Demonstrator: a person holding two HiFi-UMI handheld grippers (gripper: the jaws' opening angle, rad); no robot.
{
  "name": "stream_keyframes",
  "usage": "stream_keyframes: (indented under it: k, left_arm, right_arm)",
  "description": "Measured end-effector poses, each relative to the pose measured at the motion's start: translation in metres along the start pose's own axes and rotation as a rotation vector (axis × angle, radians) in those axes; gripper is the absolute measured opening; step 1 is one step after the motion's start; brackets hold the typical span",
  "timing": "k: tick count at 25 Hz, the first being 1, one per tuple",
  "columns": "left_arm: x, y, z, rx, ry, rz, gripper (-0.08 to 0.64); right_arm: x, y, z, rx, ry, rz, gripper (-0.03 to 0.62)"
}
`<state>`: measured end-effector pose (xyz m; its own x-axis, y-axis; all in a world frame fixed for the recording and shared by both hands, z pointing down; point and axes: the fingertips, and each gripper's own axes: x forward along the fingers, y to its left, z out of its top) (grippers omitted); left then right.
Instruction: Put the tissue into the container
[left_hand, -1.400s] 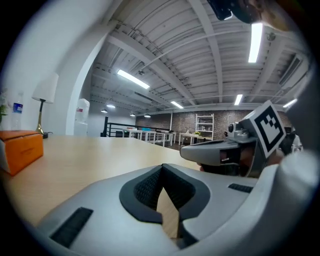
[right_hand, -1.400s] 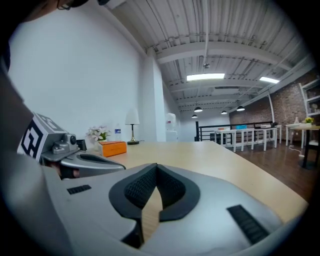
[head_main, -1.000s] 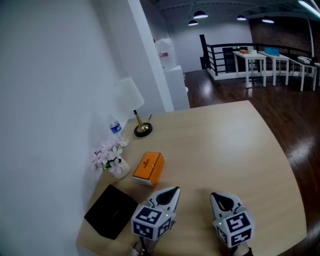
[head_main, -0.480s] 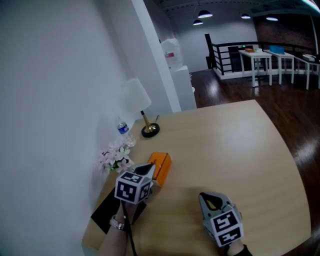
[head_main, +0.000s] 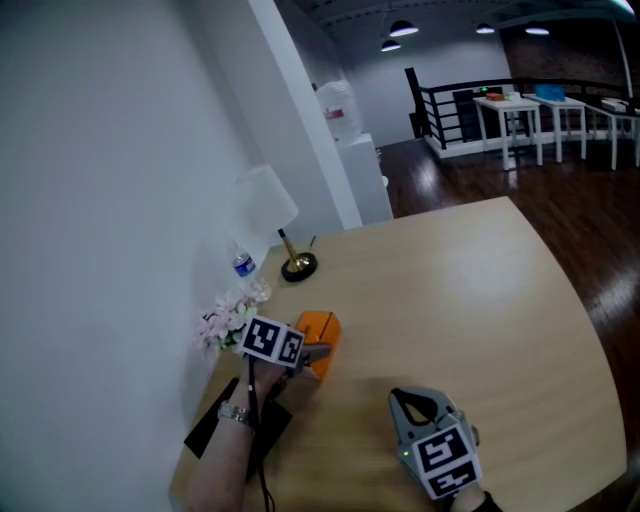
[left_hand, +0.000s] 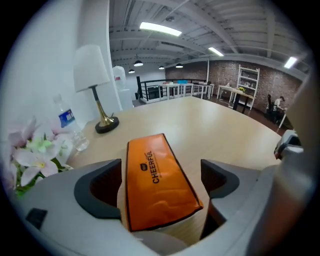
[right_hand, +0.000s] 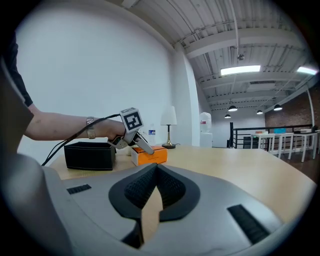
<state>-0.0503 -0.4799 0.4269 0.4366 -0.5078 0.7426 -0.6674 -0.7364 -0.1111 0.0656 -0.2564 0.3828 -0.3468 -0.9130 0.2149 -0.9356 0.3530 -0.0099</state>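
Observation:
The tissue is an orange pack (head_main: 324, 333) lying flat on the wooden table, left of the middle. My left gripper (head_main: 318, 352) reaches over its near end. In the left gripper view the pack (left_hand: 157, 185) lies between the jaws of the left gripper (left_hand: 161, 172), which are opening, with a gap on each side. The black box container (head_main: 212, 432) sits near the table's front left corner, partly hidden under the person's forearm. In the right gripper view it (right_hand: 90, 155) stands left of the pack (right_hand: 154, 156). My right gripper (head_main: 412, 408) hovers at the front middle, shut and empty (right_hand: 155, 176).
Along the white wall at the left stand a white lamp (head_main: 268, 205), a water bottle (head_main: 243, 266) and pink flowers in a vase (head_main: 228, 318). The table's curved edge (head_main: 590, 330) runs down the right. A water dispenser (head_main: 340, 108) stands beyond the table.
My left gripper moved from the table's front to the left and forward onto the orange pack, and its jaws went from shut to wide apart. The right gripper barely shifted.

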Motion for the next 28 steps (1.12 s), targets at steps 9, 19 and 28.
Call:
stream_keyframes:
  k: [9,19,28]
  left_arm:
    - [0.019,0.004,-0.017,0.018,0.044,0.010,0.461]
    - [0.007,-0.011,0.002,0.128,-0.050,0.053,0.371]
    - [-0.081,-0.037,0.031,0.196,-0.224,0.018,0.362]
  right_arm:
    - [0.002,-0.009,-0.003,0.014,-0.001,-0.009,0.000]
    - [0.013,-0.005,-0.011,0.003,0.027,-0.012,0.000]
    - [0.021,0.034,0.003,-0.061,0.042,0.021,0.000]
